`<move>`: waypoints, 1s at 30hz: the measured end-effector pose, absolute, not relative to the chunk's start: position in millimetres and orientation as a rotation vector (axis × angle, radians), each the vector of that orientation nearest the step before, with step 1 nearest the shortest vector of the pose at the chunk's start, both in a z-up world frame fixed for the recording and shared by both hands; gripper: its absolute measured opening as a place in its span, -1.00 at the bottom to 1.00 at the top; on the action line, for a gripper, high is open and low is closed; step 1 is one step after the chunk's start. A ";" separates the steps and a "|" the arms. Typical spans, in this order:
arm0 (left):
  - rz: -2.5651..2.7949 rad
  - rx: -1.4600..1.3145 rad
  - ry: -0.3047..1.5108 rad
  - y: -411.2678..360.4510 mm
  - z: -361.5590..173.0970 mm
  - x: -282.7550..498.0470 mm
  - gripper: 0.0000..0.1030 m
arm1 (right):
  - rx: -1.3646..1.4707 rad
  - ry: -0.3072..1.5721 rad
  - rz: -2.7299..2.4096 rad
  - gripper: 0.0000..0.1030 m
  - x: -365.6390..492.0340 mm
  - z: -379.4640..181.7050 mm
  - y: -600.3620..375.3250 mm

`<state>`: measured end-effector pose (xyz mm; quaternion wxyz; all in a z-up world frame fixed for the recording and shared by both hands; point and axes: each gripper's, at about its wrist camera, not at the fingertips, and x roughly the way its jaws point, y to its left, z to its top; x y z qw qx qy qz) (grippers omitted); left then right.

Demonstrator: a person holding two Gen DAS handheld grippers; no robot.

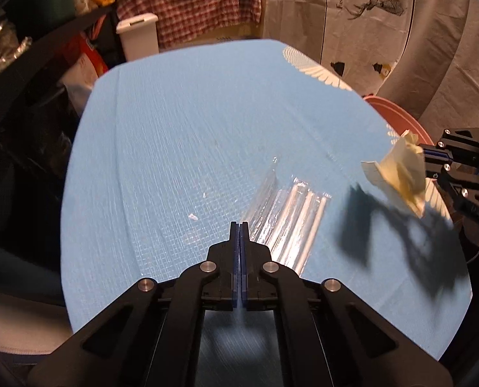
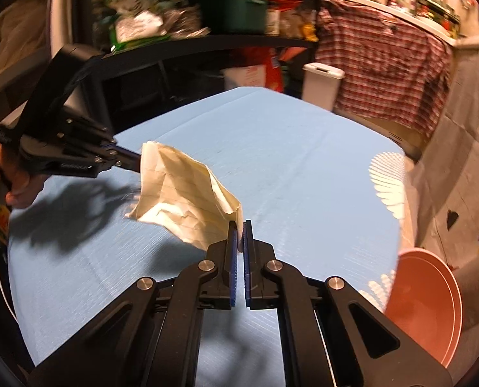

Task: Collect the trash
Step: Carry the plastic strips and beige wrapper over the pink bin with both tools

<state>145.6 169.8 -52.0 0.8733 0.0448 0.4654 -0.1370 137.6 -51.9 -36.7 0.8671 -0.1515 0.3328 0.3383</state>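
A crumpled yellow lined paper (image 2: 181, 200) hangs above the blue table (image 2: 304, 167), and my right gripper (image 2: 239, 235) is shut on its corner. The left wrist view shows the same paper (image 1: 397, 174) at the right gripper (image 1: 433, 161), over the table's right side. A clear plastic wrapper (image 1: 288, 213) lies flat on the table (image 1: 175, 145). My left gripper (image 1: 239, 225) is shut, its tips at the wrapper's left edge; whether film is pinched does not show. From the right wrist, the left gripper (image 2: 126, 158) reaches behind the paper, held by a hand (image 2: 13, 190).
A salmon-pink bowl (image 2: 426, 306) sits off the table's right edge, also the bowl (image 1: 397, 119) in the left view. Tiny white scraps (image 1: 192, 216) lie left of the wrapper. A white lidded bin (image 1: 139, 35) and cluttered shelves (image 2: 207, 16) stand beyond the far edge.
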 end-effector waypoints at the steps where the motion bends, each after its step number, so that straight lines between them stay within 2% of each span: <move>1: -0.281 0.092 0.962 168.8 -48.0 143.7 -0.99 | -0.303 0.695 0.696 -0.93 137.8 -34.2 -56.1; 30: -0.250 0.052 0.782 131.5 22.3 117.8 -0.99 | -0.047 0.632 0.398 -0.93 128.7 42.9 -179.6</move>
